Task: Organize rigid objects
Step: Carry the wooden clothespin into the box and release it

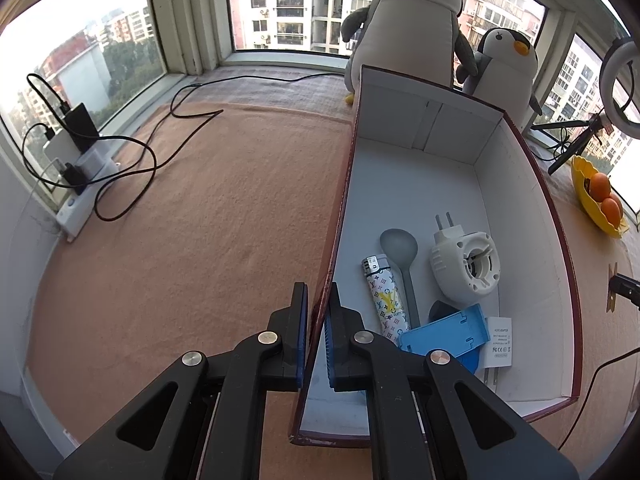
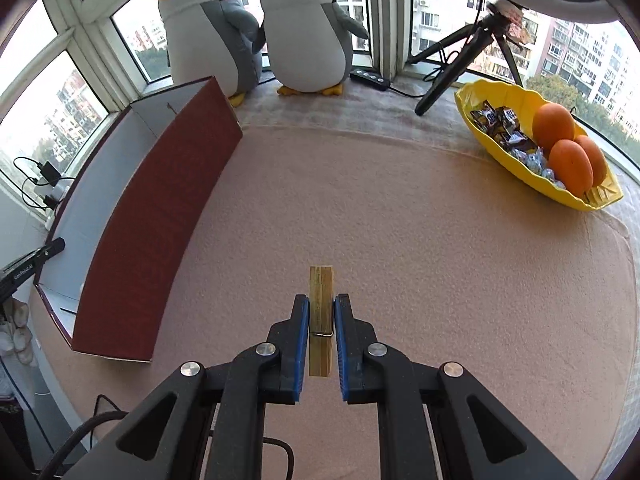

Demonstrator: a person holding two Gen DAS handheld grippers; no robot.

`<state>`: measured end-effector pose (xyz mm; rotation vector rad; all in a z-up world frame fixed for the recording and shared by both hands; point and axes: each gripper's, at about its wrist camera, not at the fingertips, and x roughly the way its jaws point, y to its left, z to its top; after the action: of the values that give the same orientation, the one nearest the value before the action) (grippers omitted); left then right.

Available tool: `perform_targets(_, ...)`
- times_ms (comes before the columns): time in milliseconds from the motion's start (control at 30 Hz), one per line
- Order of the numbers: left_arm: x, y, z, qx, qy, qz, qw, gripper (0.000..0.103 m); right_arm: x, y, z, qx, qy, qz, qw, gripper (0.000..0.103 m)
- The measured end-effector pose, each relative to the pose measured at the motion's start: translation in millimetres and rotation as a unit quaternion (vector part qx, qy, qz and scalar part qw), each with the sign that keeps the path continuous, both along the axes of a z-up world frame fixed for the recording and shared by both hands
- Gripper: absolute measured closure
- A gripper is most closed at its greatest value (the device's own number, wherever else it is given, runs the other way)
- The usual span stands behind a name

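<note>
My left gripper (image 1: 317, 304) is shut on the near left wall of the dark red box (image 1: 460, 168), one pad on each side of the wall. On the box's white floor lie a patterned lighter (image 1: 386, 300), a grey spoon (image 1: 402, 256), a white plug-in device (image 1: 466, 266), a blue plastic piece (image 1: 444, 334) and a white adapter (image 1: 498, 344). My right gripper (image 2: 322, 312) is shut on a wooden clothespin (image 2: 321, 300), held upright above the pink cloth (image 2: 400, 260). The box (image 2: 160, 216) stands to its left. The clothespin (image 1: 611, 288) also shows at the right edge of the left wrist view.
Two plush penguins (image 2: 256, 24) stand by the window behind the box. A yellow dish (image 2: 496, 100) with oranges and sweets sits at the right, a tripod (image 2: 460, 60) behind it. Chargers and black cables (image 1: 132, 152) lie on the left of the cloth.
</note>
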<state>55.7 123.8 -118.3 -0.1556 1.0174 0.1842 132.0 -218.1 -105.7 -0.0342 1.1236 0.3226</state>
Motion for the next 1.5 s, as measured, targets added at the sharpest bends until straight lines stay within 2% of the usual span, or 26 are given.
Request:
perform_targets(367, 0, 1, -1, -0.003, 0.003, 0.006, 1.0000, 0.096, 6, 89, 43, 0.055, -0.043, 0.094, 0.993, 0.091)
perform_targets(600, 0, 1, -1, -0.005, 0.001, 0.008, 1.0000, 0.096, 7, 137, 45, 0.054, -0.049, 0.143, 0.987, 0.091)
perform_targets(1500, 2, 2, -3, -0.002, -0.006, 0.006, 1.0000, 0.097, 5, 200, 27, 0.012, -0.026, 0.210, 0.977, 0.091)
